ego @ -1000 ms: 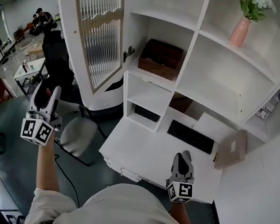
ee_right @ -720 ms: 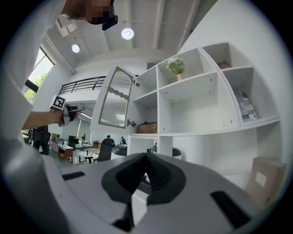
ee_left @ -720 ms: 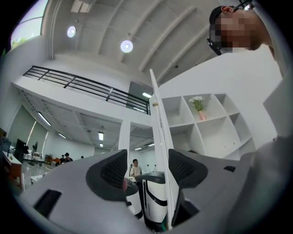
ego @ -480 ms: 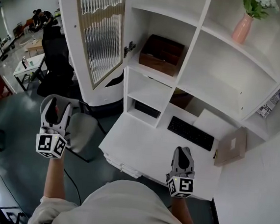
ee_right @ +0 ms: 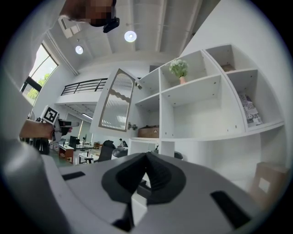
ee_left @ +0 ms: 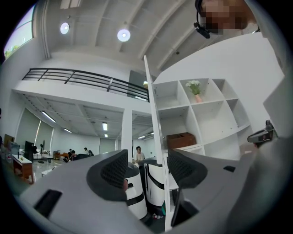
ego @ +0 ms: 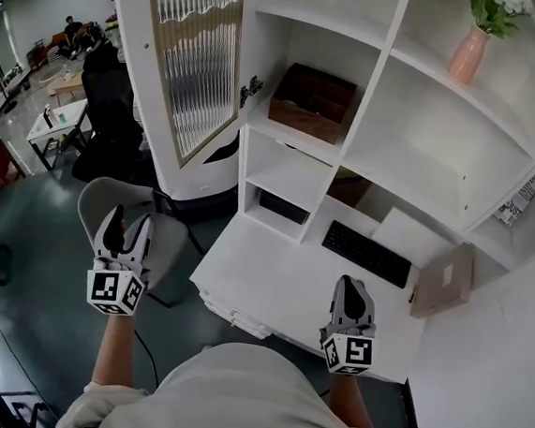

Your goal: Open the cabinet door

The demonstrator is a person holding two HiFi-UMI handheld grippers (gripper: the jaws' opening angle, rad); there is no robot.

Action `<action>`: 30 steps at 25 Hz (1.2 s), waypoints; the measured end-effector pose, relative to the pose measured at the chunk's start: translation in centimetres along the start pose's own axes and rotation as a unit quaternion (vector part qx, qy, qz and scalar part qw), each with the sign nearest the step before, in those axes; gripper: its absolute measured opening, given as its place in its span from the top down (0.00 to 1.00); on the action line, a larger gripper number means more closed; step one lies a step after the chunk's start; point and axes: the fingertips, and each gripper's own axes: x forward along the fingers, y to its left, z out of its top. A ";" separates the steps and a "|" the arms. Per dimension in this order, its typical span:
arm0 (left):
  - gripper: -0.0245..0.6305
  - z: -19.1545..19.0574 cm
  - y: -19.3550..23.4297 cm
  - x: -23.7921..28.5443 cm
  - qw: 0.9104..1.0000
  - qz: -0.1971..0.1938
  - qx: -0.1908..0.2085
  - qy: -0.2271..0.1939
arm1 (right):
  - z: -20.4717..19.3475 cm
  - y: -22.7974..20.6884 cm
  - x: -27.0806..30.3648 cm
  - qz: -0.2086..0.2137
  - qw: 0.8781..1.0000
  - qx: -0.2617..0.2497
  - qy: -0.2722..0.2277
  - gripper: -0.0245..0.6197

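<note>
The white cabinet door [ego: 184, 54] with a ribbed glass panel stands swung wide open at the left of the shelf unit; it shows edge-on in the left gripper view [ee_left: 152, 137] and slanted in the right gripper view [ee_right: 116, 101]. My left gripper [ego: 123, 227] hangs low over the floor, well below and left of the door, open with nothing between its fingers. My right gripper [ego: 350, 298] hovers over the front of the white desk [ego: 270, 289], jaws shut and empty.
The open compartment holds a brown wooden box [ego: 311, 102]. A pink vase [ego: 469, 51] with flowers stands on the upper shelf. A black keyboard [ego: 365, 254] and a cardboard box [ego: 442, 282] lie on the desk. A grey chair [ego: 161, 240] sits under my left gripper. People and desks fill the far left.
My left gripper has dropped down and to the right, away from the door and toward my body. The door stays open. The right gripper has barely moved.
</note>
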 end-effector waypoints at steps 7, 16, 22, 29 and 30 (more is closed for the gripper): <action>0.55 -3.8 -2.3 -0.9 0.999 -0.020 -0.012 0.026 | -0.1 0.1 0.4 0.002 1.000 0.000 0.000 0.96; 0.64 -8.0 -5.9 -2.2 0.996 -0.048 -0.019 0.069 | -0.1 0.1 0.8 0.005 1.000 -0.004 -0.001 0.96; 0.71 -8.9 -7.4 -2.5 0.995 -0.061 -0.017 0.077 | -0.2 0.2 1.1 0.009 1.000 -0.004 -0.001 0.96; 0.80 -9.7 -9.0 -3.0 0.994 -0.067 -0.013 0.084 | -0.2 0.6 1.4 0.015 1.000 -0.007 -0.001 0.96; 0.81 -9.8 -9.1 -3.0 0.994 -0.067 -0.012 0.084 | -0.2 0.7 1.4 0.016 1.000 -0.008 -0.001 0.96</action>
